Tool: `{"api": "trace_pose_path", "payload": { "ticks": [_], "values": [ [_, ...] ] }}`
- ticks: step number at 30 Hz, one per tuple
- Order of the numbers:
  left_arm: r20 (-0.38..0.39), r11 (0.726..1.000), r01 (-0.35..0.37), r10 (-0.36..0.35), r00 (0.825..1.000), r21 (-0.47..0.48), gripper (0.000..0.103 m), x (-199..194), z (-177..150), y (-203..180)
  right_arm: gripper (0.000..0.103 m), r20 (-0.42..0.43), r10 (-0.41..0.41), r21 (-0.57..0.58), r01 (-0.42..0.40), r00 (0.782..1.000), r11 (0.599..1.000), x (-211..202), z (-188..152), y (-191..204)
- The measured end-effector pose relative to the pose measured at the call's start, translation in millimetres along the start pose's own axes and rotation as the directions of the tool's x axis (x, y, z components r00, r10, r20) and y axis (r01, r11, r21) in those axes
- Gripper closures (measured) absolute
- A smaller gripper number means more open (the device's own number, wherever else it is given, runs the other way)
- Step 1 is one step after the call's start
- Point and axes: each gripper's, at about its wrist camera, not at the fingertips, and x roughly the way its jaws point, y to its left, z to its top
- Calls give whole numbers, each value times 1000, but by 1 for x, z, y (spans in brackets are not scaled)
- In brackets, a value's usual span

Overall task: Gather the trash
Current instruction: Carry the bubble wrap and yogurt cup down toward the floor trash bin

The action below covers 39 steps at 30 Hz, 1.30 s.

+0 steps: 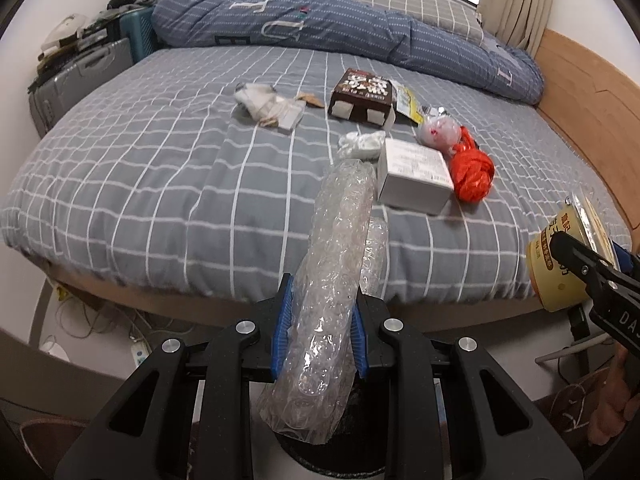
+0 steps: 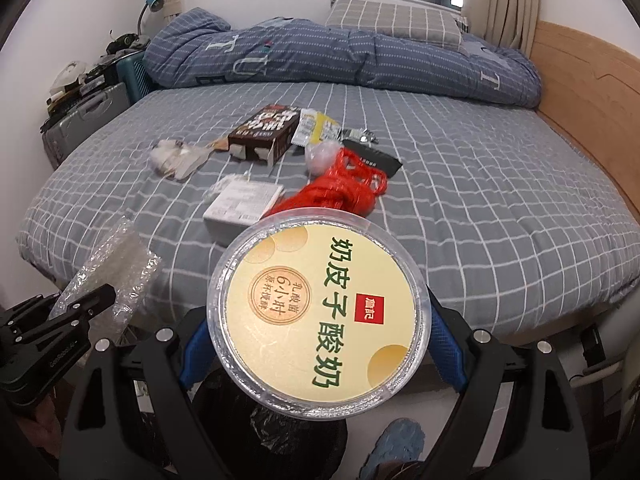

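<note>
My left gripper (image 1: 320,320) is shut on a roll of clear bubble wrap (image 1: 332,272), held off the bed's near edge above a black-lined bin (image 1: 340,464). My right gripper (image 2: 320,344) is shut on a round yellow yogurt tub (image 2: 320,312), seen lid-on above the black bin bag (image 2: 276,428); the tub also shows at the right of the left wrist view (image 1: 560,264). On the grey checked bed (image 1: 160,168) lie a white box (image 1: 416,176), a red plastic bag (image 1: 472,172), a brown carton (image 1: 360,96), crumpled white paper (image 1: 264,104) and wrappers (image 1: 408,102).
A folded blue quilt (image 1: 320,20) and a pillow (image 1: 416,4) lie at the back of the bed. A wooden headboard (image 1: 592,112) runs along the right. Suitcases (image 1: 80,76) with clutter stand at the left. Cables and a power strip (image 1: 138,354) lie on the floor.
</note>
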Motion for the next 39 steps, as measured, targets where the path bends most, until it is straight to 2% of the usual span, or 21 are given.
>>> {"api": "trace_pose_path", "payload": {
  "ticks": [11, 20, 28, 33, 36, 39],
  "values": [
    [-46, 1000, -24, 23, 999, -19, 78, -10, -39, 12, 20, -46, 12, 9, -12, 999, 1000, -12, -37, 11],
    [-116, 999, -38, 35, 993, -26, 78, 1, -69, 23, 20, -107, 12, -4, -12, 994, 1000, -5, -66, 23],
    [-178, 999, -53, 52, 983, -1, 78, 32, -92, 29, 20, -189, 4, -26, -9, 982, 1000, 29, -93, 29],
    [-215, 998, -56, 56, 975, 5, 78, 57, -103, 34, 20, -246, 9, -18, -14, 969, 1000, 56, -106, 31],
    [-244, 999, -40, 34, 969, -21, 78, 72, -106, 38, 20, -277, 10, -22, -17, 961, 1000, 72, -113, 35],
    [-249, 999, -53, 51, 967, -1, 78, 86, -109, 37, 20, -311, 13, -18, -20, 950, 1000, 90, -121, 37]
  ]
}}
